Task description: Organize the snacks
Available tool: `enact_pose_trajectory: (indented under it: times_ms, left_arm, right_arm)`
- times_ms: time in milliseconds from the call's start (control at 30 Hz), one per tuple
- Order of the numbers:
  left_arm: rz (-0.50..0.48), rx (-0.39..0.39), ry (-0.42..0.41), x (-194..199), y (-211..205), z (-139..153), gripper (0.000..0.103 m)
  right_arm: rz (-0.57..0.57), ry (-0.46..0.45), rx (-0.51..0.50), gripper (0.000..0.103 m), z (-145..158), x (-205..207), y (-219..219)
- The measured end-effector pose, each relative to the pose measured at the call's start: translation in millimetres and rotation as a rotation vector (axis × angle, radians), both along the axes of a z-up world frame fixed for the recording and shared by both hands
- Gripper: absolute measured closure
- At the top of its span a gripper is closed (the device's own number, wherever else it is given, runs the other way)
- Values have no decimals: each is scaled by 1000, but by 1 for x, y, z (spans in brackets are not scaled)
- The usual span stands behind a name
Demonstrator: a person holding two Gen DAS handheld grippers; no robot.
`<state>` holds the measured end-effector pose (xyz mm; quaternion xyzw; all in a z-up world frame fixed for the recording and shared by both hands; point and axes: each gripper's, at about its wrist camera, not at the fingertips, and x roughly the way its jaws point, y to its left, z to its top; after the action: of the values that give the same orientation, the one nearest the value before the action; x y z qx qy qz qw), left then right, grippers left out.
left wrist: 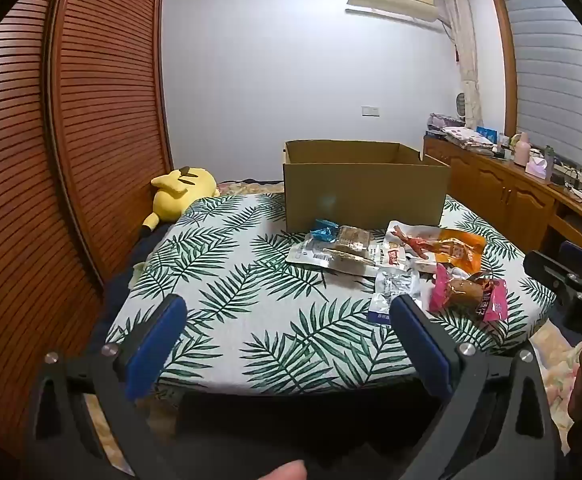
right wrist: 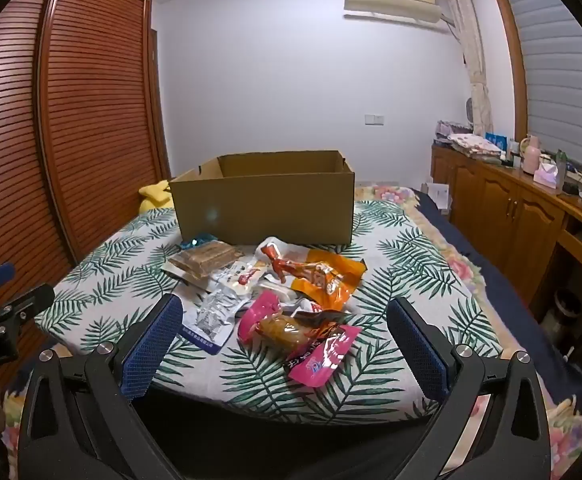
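An open cardboard box point(left wrist: 365, 190) point(right wrist: 265, 204) stands at the back of a leaf-patterned table. In front of it lies a pile of snack packets: a pink packet point(right wrist: 315, 344) point(left wrist: 467, 294), an orange packet point(right wrist: 327, 274) point(left wrist: 451, 248), a silver-white packet point(right wrist: 215, 314) point(left wrist: 395, 286), a brown biscuit pack point(right wrist: 205, 260) point(left wrist: 353, 240) and a small blue packet point(left wrist: 323, 232). My left gripper point(left wrist: 291, 316) is open and empty, near the table's front edge, left of the pile. My right gripper point(right wrist: 287, 316) is open and empty, with the pink packet between its fingers in view.
A yellow plush toy point(left wrist: 181, 190) lies at the table's back left beside a slatted wooden wardrobe point(left wrist: 71, 140). A wooden sideboard point(right wrist: 531, 208) with bottles and cloths runs along the right wall. The leaf cloth point(left wrist: 227, 280) is bare on the left half.
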<state>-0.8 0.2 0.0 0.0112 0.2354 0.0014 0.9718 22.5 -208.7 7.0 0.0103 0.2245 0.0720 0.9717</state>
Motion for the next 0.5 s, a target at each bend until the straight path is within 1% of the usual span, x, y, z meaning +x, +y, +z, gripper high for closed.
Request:
enact_pose_trajectory:
  times_ms: [100, 300, 400, 433, 500]
  left_arm:
    - [-2, -6, 10, 1, 1, 0, 1]
    - [-1, -4, 5, 1, -3, 3, 1]
    - [-1, -4, 3, 2, -4, 1, 1]
    - [-2, -4, 2, 1, -4, 1, 1]
    - [-2, -3, 1, 2, -3, 2, 1]
  right_arm:
    - [-1, -2, -5, 0, 0, 0, 0]
    - [-7, -5, -10, 0, -1, -1, 0]
    - [-8, -7, -11, 0, 0, -1, 9]
    - [0, 0, 1, 0, 0, -1, 0]
    - [-2, -2, -2, 0, 0, -2, 0]
